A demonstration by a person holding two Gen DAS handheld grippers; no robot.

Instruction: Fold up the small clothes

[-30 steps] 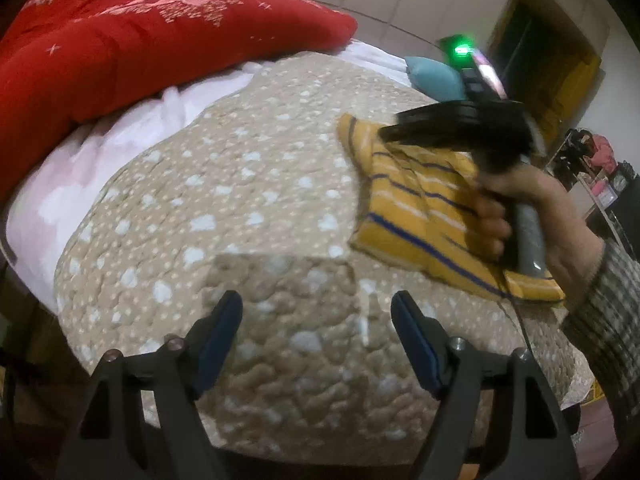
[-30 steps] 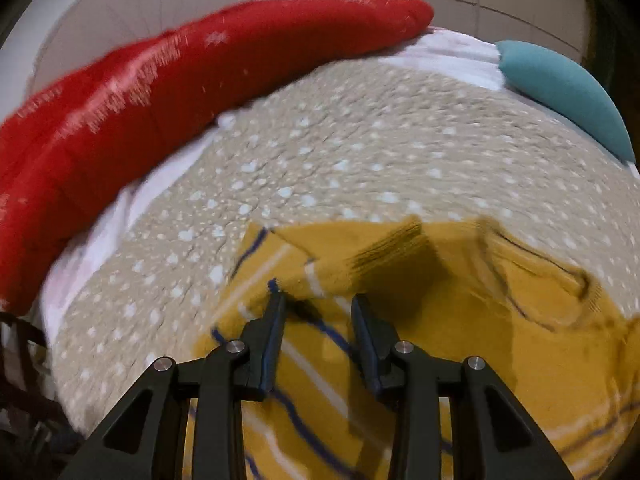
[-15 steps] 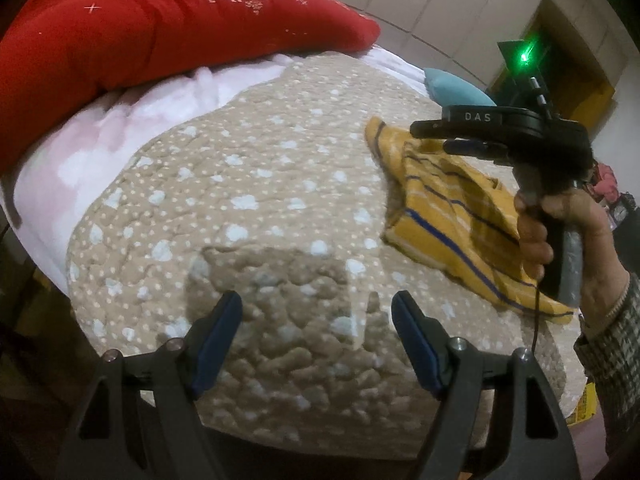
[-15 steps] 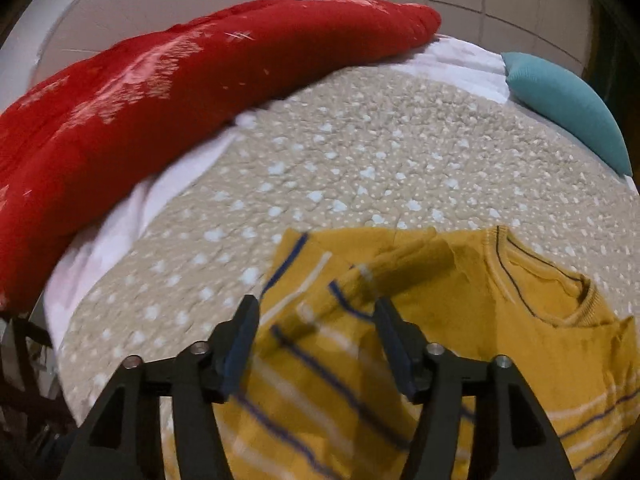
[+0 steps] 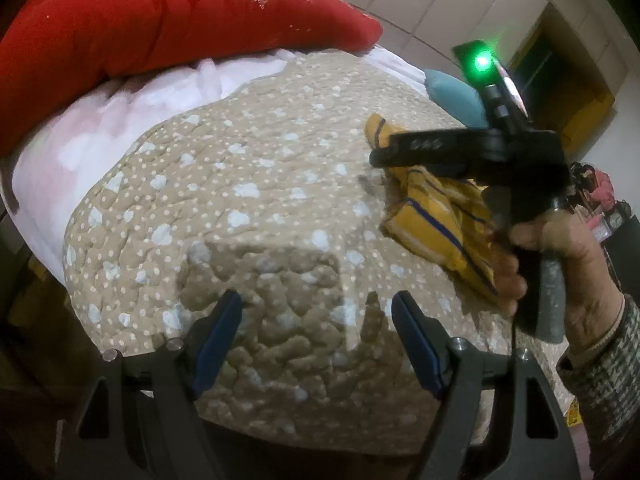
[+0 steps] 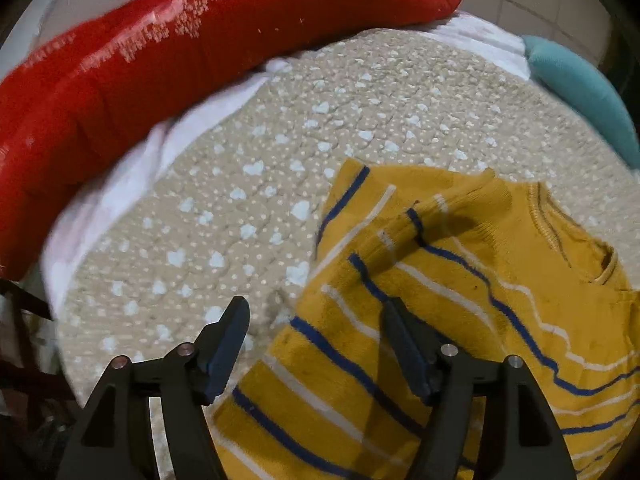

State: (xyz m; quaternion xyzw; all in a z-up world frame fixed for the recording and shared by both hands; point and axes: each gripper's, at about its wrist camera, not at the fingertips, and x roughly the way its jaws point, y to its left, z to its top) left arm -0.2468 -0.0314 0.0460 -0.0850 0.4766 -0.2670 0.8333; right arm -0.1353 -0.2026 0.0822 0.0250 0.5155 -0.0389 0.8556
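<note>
A small yellow sweater (image 6: pixel 432 292) with blue and white stripes lies on the beige dotted quilt (image 6: pixel 280 152). One sleeve is folded across its body. My right gripper (image 6: pixel 316 344) is open and empty, held above the sweater's left edge. In the left wrist view the sweater (image 5: pixel 436 216) lies at the right, partly hidden behind the right gripper's body and the hand that holds it. My left gripper (image 5: pixel 318 336) is open and empty above bare quilt (image 5: pixel 248 208), well to the left of the sweater.
A big red duvet (image 6: pixel 168 52) lies along the far side of the bed over a white sheet (image 6: pixel 132 184). A teal pillow (image 6: pixel 584 92) sits at the far right. The quilt's near edge drops off just under my left gripper.
My right gripper opened, let go of the sleeve and drew back and up. The sleeve now lies folded on the sweater. My left gripper stayed open over the quilt.
</note>
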